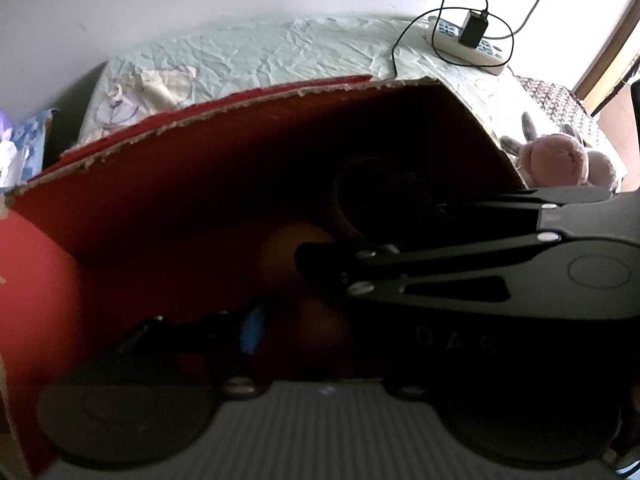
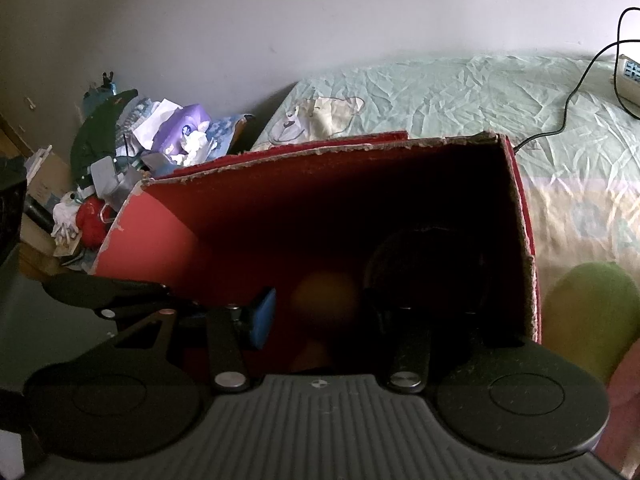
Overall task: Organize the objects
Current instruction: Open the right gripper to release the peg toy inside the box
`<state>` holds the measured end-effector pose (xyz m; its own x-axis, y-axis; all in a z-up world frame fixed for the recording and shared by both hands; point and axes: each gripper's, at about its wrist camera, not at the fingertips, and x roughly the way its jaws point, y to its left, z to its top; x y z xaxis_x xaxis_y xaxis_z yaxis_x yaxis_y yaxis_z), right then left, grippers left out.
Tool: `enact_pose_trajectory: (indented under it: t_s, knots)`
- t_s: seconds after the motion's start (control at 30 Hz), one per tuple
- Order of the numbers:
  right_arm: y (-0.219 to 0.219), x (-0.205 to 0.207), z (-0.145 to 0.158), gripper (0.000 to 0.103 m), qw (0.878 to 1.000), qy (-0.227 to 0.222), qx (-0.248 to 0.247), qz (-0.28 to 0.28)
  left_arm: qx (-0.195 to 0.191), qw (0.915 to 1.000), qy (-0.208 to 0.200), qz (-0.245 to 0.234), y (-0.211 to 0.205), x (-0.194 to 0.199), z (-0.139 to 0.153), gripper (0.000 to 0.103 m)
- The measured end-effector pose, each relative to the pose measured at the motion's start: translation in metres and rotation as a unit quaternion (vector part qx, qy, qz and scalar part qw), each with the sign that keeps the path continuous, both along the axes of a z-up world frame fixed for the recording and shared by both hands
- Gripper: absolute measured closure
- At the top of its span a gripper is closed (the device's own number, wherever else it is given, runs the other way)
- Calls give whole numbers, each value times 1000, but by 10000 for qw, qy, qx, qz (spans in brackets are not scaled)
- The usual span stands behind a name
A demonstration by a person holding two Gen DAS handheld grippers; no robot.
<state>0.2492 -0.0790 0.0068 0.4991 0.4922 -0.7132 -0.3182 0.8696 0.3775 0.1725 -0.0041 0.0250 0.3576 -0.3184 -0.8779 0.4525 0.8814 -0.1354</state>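
A red cardboard box point(image 2: 280, 216) with torn, frayed upper edges fills the middle of both views and rests on a bed covered by a crumpled pale green sheet point(image 2: 460, 92). Inside its dark interior, one orange ball point(image 2: 324, 300) is seen at lower centre and one dark round object point(image 2: 428, 268) just to its right; in the left wrist view a second orange shape point(image 1: 320, 324) is made out below the first, too blurred to identify.

The right gripper point(image 2: 332, 316) is reached into the box with its fingers spread wide, one blue pad point(image 2: 262, 316) visible, nothing held. The left gripper point(image 1: 280, 332) is also inside the box; its opening cannot be told, since it is crossed by the other gripper's black fingers.

Outside the box, one green rounded object point(image 2: 592, 312) is seen at lower right, one pink plush toy point(image 1: 554, 160) at the right edge, one white power strip point(image 1: 464, 42) at upper right, and a heap of clutter point(image 2: 132, 144) at left.
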Motion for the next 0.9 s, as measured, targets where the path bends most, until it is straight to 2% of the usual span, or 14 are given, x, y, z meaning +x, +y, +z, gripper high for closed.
enact_pose_trajectory:
  t_s: [0.67,0.9]
  knots:
    - [-1,0,-1,54,9999,41,65,80,191,9996,-145,119,-1,-2,1,35]
    - [0,0,0,54,9999,43,96,80,544,9982,-238,72,-7,-1,1,30]
